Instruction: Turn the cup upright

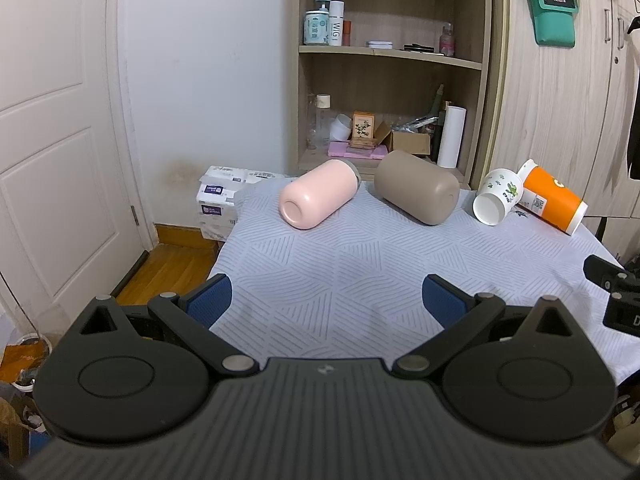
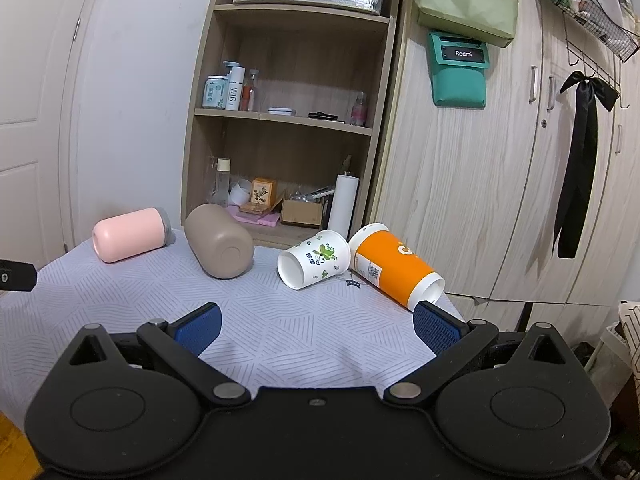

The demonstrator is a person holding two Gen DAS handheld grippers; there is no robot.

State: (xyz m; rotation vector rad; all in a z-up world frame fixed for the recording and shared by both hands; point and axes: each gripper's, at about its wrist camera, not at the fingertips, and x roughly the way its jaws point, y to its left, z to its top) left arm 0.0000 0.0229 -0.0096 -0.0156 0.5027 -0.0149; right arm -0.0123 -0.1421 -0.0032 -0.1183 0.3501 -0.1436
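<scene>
Pale quilted cloth covers the table (image 1: 340, 280), and along its far edge four cups lie on their sides: a pink cup (image 1: 318, 194) toward the far left corner, a taupe cup (image 1: 418, 188) beside it, then a white floral paper cup (image 2: 314, 260) touching an orange paper cup (image 2: 394, 266) at the far right corner. None is upright, so the task looks barely begun. The left gripper (image 1: 326, 298) and right gripper (image 2: 316, 322) both hover wide open and empty near the front edge. Next, one must reach a cup, pinch its wall and rotate it mouth-up. A green pouch (image 2: 458, 68) reads "Redmi"; a shelf bottle (image 1: 336, 24) seems to read "WIGI".
</scene>
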